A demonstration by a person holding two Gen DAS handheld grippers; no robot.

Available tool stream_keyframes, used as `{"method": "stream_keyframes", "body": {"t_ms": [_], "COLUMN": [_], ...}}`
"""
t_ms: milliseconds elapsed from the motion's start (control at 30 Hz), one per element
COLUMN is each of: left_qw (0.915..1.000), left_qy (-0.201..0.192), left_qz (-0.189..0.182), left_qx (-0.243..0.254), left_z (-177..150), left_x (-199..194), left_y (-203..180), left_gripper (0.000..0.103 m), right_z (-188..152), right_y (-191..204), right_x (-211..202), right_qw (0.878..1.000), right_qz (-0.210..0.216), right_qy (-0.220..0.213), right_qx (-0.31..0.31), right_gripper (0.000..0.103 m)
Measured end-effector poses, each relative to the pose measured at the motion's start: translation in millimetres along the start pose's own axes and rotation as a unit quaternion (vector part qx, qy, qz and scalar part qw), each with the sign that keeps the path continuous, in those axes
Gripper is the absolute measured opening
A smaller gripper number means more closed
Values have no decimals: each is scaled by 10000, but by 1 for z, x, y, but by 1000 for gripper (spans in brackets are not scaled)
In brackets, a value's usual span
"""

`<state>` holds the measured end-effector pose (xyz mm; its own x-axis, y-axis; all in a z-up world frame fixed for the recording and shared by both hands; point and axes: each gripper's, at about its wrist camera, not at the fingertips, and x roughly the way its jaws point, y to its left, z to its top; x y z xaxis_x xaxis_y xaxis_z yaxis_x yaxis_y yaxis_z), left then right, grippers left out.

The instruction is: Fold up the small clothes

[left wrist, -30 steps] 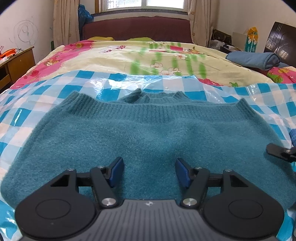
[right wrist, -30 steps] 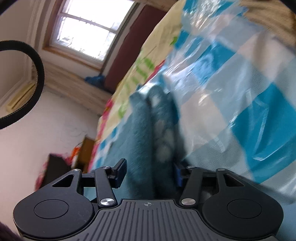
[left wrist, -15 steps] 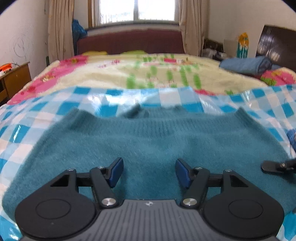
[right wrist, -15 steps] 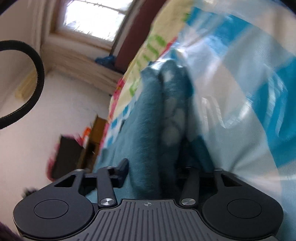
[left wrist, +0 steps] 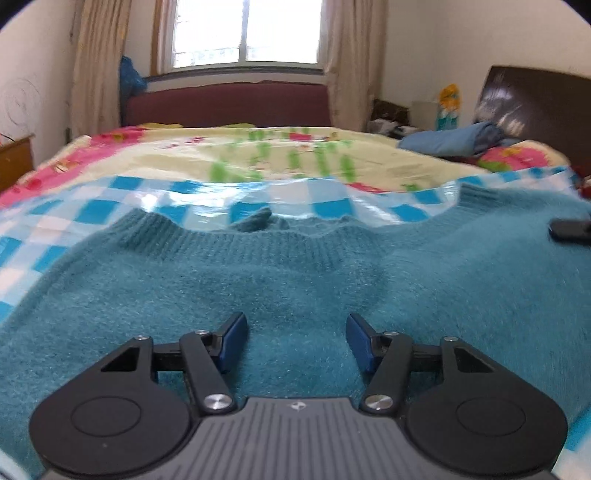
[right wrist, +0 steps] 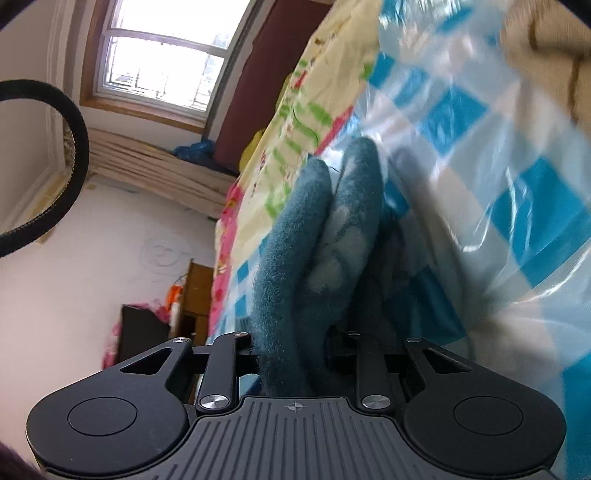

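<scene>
Teal knit sweater spread flat on a blue-and-white checked plastic sheet, itself laid over the floral quilt of a bed. Ribbed hem turned toward the window at the far end. Left gripper low over the near part of the sweater, blue-padded fingers spread wide with only knit between them, gripping nothing. Right edge of the sweater raised off the sheet, a dark fingertip of the right gripper showing there at the frame's edge.

From the right wrist, camera rolled sideways: right gripper pinching a thick fold of the sweater, fingers drawn in against the fuzzy fabric on both sides. Paler patches showing on the inner face of the fold. Checked sheet crinkled and glossy just beyond the sweater, blurred by motion.

Behind the sweater: maroon headboard under the window, curtains to either side, folded blue bedding at the quilt's right edge, wooden cabinet to its left.
</scene>
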<state>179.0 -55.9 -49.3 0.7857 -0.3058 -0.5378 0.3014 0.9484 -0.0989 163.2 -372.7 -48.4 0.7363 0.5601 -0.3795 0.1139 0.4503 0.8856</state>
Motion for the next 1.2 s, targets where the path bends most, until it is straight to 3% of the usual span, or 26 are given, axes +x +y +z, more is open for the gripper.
{"method": "stream_keyframes", "body": {"t_ms": [167, 300, 400, 467, 533, 767, 900, 1000, 1200], "left_qw": [9992, 9972, 9987, 9989, 9964, 9954, 9921, 9936, 9852], "left_qy": [-13, 77, -3, 244, 547, 620, 714, 629, 490], "left_qz": [-405, -624, -418, -289, -389, -512, -657, -486, -647], "left_qx": [48, -397, -292, -293, -516, -522, -801, -804, -1508], "left_z": [-10, -2, 2, -3, -10, -16, -7, -10, -24], "left_x": [-15, -28, -49, -47, -37, -34, -48, -75, -102], "left_y": [-16, 5, 18, 26, 35, 34, 55, 76, 112], "left_gripper": [61, 61, 61, 61, 61, 60, 54, 54, 54], "right_z": [7, -2, -7, -12, -22, -69, -93, -108, -143], "right_y": [38, 81, 115, 137, 157, 211, 221, 225, 222], "right_x": [-17, -6, 2, 14, 29, 90, 125, 146, 181], "right_qw": [9975, 9921, 9876, 9830, 9787, 9572, 9476, 9424, 9258], "right_qz": [-689, -1120, -1287, -1415, -1488, -1610, -1631, -1651, -1893], "right_qy": [-109, -66, -49, -17, 35, 482, 772, 953, 1297], "right_qx": [-119, -555, -892, -1169, -1417, -2355, -2635, -2750, -3003], "right_gripper": [26, 26, 26, 26, 26, 26, 26, 25, 26]}}
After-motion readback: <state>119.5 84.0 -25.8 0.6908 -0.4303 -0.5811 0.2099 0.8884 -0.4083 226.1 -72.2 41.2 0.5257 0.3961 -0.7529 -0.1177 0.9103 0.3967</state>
